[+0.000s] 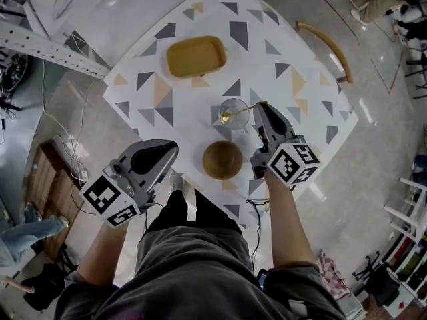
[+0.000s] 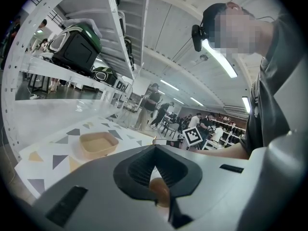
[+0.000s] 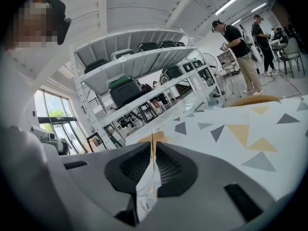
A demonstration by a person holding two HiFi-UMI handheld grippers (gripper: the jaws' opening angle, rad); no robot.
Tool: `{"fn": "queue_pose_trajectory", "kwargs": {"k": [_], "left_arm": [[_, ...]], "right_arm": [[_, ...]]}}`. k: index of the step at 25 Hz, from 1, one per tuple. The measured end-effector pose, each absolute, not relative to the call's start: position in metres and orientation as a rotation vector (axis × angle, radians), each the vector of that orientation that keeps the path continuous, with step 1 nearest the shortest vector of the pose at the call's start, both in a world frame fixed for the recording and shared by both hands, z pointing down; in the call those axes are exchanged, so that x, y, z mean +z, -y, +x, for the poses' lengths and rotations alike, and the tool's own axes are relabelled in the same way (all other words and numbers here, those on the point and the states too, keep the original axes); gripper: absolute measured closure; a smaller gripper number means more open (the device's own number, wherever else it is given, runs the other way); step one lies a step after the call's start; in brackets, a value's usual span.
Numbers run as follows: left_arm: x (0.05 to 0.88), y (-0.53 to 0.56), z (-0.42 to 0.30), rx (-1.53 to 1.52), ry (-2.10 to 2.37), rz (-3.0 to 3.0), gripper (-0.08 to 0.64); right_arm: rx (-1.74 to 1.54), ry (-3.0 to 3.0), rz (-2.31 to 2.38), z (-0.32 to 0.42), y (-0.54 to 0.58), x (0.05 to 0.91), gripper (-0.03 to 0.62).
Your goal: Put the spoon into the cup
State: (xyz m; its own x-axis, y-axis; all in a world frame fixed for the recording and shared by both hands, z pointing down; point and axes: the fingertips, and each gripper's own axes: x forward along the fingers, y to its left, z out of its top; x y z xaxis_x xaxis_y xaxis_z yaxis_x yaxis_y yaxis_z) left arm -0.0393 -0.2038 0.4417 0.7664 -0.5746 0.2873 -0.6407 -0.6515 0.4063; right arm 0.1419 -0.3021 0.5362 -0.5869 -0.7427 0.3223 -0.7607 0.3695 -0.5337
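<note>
Right tool [image 1: 259, 106] pinches the gold spoon [image 1: 237, 113] by its handle, bowl end over the glass cup [image 1: 231, 105], ready for lowering; left tool [image 1: 171, 150] closed, empty, parked aside.

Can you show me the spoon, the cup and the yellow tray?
spoon [image 1: 243, 111], head view, middle of its handle.
cup [image 1: 234, 100], head view, far rim.
yellow tray [image 1: 195, 57], head view, its bare floor.

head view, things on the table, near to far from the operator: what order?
brown bowl → glass cup → yellow tray. The spoon is left out because it overlaps the glass cup.
</note>
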Motion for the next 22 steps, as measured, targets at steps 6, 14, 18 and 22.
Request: {"fn": "queue_pose_trajectory", "kwargs": {"k": [6, 14, 18, 22], "left_arm": [[0.437, 0.201, -0.041, 0.183, 0.909, 2.485, 0.546], [0.424, 0.195, -0.044, 0.168, 0.889, 2.514, 0.546], [0.414, 0.192, -0.049, 0.156, 0.883, 2.537, 0.546], [0.401, 0.188, -0.053, 0.14, 0.876, 2.563, 0.546]], "right_arm": [[1.04, 2.583, 1.429, 0.145, 0.301, 0.531, 0.486], [1.0, 2.584, 1.491, 0.153, 0.293, 0.509, 0.453], [0.963, 2.585, 1.528, 0.159, 0.283, 0.494, 0.453], [0.926, 2.598, 1.559, 0.162, 0.27, 0.473, 0.453]]}}
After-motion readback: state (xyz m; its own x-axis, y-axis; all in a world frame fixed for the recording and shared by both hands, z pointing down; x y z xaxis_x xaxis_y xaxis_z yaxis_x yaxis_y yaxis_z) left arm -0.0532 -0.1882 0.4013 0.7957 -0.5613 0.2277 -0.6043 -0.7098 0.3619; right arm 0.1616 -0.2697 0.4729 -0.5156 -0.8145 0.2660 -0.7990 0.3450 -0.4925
